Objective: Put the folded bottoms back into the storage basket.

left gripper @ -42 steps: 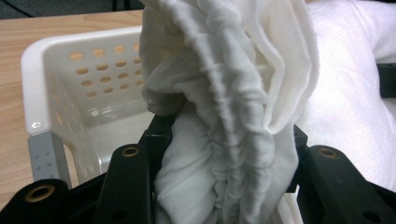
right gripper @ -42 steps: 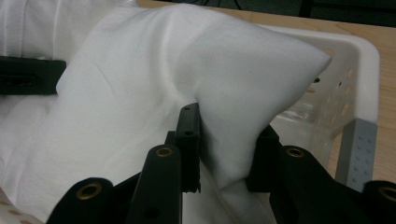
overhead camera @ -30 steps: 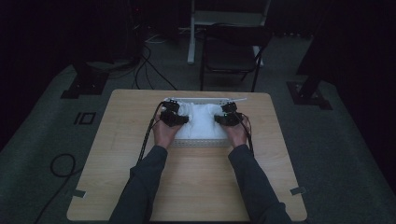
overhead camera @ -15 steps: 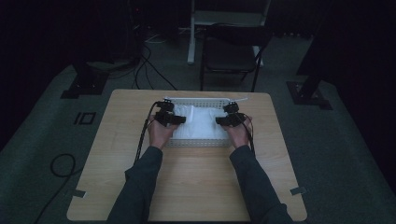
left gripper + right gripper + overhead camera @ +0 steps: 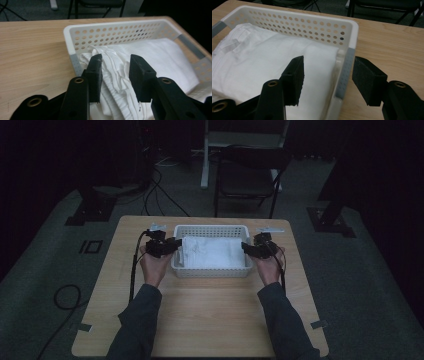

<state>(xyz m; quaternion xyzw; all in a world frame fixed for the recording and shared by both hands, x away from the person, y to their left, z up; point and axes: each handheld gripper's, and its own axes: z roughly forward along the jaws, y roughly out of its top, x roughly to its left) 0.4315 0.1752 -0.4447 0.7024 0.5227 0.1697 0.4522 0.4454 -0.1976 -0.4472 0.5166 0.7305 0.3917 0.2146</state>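
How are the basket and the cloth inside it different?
The basket is stiff plastic dotted with round holes; the cloth is soft, with no holes. The basket's walls stand straight; the cloth lies folded and wrinkled at one end. The basket has grey patches; the cloth is all white. Both are mostly white.

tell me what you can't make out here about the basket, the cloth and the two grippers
- Basket floor: covered by the white cloth in the high view.
- Cloth's near edge: cut off by the bottom edge and the left gripper in its own view.
- Right gripper: open jaws straddle the basket's end wall; whether they touch it can't be told.
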